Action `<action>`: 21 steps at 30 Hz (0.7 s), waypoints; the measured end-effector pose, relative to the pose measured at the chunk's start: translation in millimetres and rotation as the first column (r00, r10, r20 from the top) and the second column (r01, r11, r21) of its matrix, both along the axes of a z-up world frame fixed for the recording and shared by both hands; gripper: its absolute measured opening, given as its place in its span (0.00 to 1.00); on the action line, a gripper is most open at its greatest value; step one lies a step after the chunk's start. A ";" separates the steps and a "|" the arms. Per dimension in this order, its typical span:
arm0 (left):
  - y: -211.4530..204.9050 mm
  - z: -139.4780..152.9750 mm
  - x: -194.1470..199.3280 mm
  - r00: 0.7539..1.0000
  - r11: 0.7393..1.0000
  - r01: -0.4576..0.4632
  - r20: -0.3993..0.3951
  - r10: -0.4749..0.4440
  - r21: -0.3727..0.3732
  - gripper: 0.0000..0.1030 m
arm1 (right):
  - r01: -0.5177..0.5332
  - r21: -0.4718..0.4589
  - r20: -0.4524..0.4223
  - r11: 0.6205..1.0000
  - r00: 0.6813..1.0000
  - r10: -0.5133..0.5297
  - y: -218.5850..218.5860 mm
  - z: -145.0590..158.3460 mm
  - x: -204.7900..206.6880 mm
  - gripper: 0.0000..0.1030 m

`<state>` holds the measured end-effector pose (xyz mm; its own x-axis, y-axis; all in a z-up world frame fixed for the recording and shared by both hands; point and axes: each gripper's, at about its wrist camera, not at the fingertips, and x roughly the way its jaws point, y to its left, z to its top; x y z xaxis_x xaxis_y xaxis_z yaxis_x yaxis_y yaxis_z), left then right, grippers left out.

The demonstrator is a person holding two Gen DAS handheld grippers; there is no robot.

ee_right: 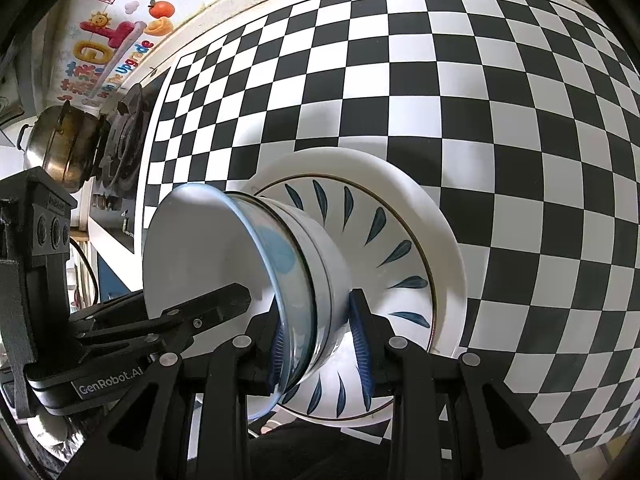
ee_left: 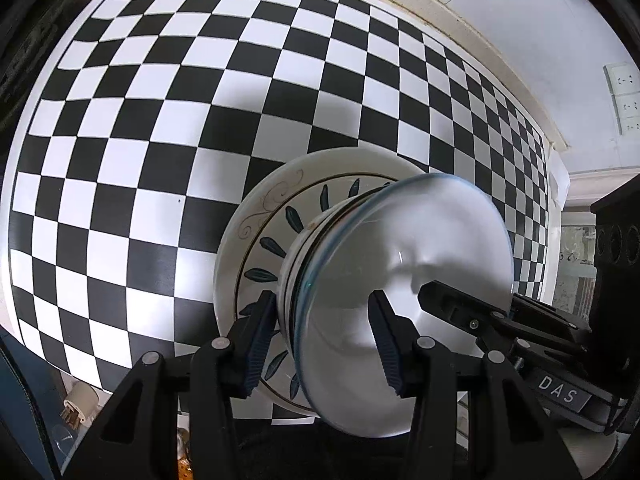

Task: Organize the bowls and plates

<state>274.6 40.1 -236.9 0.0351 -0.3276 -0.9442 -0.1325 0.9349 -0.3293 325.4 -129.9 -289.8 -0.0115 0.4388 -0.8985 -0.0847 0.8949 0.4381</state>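
Observation:
A clear glass bowl point(ee_left: 420, 240) is nested in a white bowl point(ee_left: 294, 264) with dark rim lines. The bowls stand on a leaf-patterned plate point(ee_left: 272, 240), which lies on a larger white plate point(ee_left: 240, 216). My left gripper point(ee_left: 322, 332) is shut on the two bowls' rim, one finger outside the white bowl, the other inside the glass. On the opposite side my right gripper point(ee_right: 318, 340) clamps the same rim, with its inner finger seen through the glass bowl point(ee_right: 200, 248) and its outer finger against the white bowl point(ee_right: 320, 248). The leaf plate point(ee_right: 384, 240) is partly hidden.
A black-and-white checkered cloth point(ee_left: 160, 120) covers the table. In the right wrist view a metal pot point(ee_right: 60, 148) and a gas burner point(ee_right: 124, 140) sit at the far left. Wall sockets point(ee_left: 622, 96) show at the right of the left wrist view.

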 end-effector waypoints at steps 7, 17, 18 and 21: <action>8.0 32.8 -11.7 0.993 0.991 -0.007 0.119 -0.009 0.135 0.43 | 0.011 -0.041 0.069 0.999 0.998 -0.008 -0.2 22.0 -9.5 0.31; 17.4 94.2 -46.8 0.947 0.964 -0.041 0.318 -0.046 0.261 0.68 | 0.050 -0.170 0.257 0.984 0.966 -0.005 -0.7 98.7 -53.2 0.52; 17.9 98.8 -50.5 0.942 0.963 -0.044 0.333 -0.048 0.266 0.76 | 0.061 -0.173 0.271 0.983 0.963 -0.012 -0.4 104.8 -59.0 0.60; 20.7 110.1 -61.2 0.928 0.961 -0.051 0.369 -0.056 0.273 0.84 | 0.090 -0.181 0.309 0.979 0.950 -0.030 2.4 118.3 -74.9 0.81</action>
